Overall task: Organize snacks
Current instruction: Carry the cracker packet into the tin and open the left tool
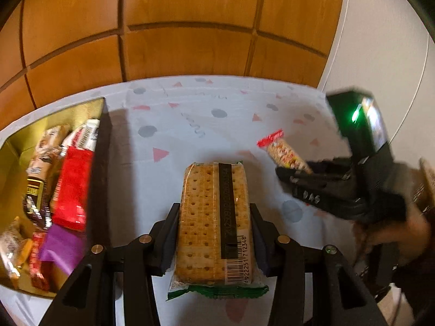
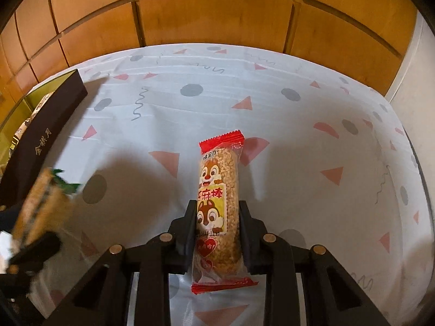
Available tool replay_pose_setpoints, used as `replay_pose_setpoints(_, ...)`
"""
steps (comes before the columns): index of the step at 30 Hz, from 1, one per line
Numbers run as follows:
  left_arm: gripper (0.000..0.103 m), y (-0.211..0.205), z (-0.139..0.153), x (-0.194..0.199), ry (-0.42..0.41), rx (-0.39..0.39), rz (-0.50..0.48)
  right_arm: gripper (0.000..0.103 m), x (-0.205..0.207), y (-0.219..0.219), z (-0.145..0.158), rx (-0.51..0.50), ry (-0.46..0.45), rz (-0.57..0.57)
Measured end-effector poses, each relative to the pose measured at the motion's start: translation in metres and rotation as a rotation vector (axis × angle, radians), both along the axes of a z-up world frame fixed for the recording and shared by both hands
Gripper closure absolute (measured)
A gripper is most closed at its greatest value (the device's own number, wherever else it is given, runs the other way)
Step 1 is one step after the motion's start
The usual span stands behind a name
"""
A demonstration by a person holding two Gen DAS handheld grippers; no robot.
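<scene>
A flat pack of pale perforated crackers in clear film with a green crimped end (image 1: 214, 225) is clamped between the two black fingers of the left gripper (image 1: 214, 233), which stand fairly wide on its long edges. A slim sesame stick in a clear wrapper with red crimped ends and a cartoon chipmunk (image 2: 217, 212) is pinched in the right gripper (image 2: 217, 231), whose jaws are drawn narrow against its sides. Both snacks are held clear of the table.

Several risks can be judged from here. The cracker pack is gripped by its edges only, so a hard squeeze could crack the biscuits, and a slack one could let the slick film slide out. The sesame stick projects far beyond the pads, so it could pivot or slip if swung quickly. The right gripper (image 1: 299, 174) is seen near the left one's path, and a collision could be caused if both are carried to the box together.

Farther left, a dark-walled box with a gold lining (image 1: 102, 163) is seen, already holding several wrapped snacks (image 1: 70, 187); a snack could be snagged on its wall if brought in low.

The table is covered by a white cloth printed with grey dots, pink triangles and squiggles (image 2: 299, 135). Behind it, orange-brown wooden panelling (image 2: 217, 13) is seen, with a white wall (image 1: 386, 40) at the right.
</scene>
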State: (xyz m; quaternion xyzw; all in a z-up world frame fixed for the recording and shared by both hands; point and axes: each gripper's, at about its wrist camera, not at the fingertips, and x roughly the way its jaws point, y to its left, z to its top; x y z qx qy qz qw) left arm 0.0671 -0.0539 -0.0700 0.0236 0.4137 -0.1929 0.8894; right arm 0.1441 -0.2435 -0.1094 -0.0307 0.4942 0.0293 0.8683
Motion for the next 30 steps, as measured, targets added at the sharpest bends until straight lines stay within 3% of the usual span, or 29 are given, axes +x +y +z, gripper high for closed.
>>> replay_pose_setpoints(8, 0.055, 0.075, 0.043, 0.014, -0.010, -0.070, 0.155, 0.074, -0.006, 0.004, -0.002, -0.033, -0.041, 0.018)
replay_pose_setpoints(13, 0.055, 0.154, 0.047, 0.039, 0.049, -0.090, 0.342, 0.074, -0.007, 0.003, -0.002, -0.027, -0.047, 0.024)
replay_pose_setpoints(21, 0.055, 0.236, 0.030, 0.081, 0.139, -0.095, 0.524, 0.074, -0.009, 0.001, -0.001, -0.016, -0.057, 0.024)
replay_pose_setpoints(27, 0.055, 0.246, -0.008, 0.118, 0.243, -0.063, 0.564, 0.074, -0.009, 0.000, -0.002, -0.005, -0.062, 0.019)
replay_pose_setpoints(30, 0.054, 0.245, -0.015, 0.116, 0.252, -0.064, 0.579, 0.074, -0.009, 0.000, -0.002, -0.006, -0.062, 0.016)
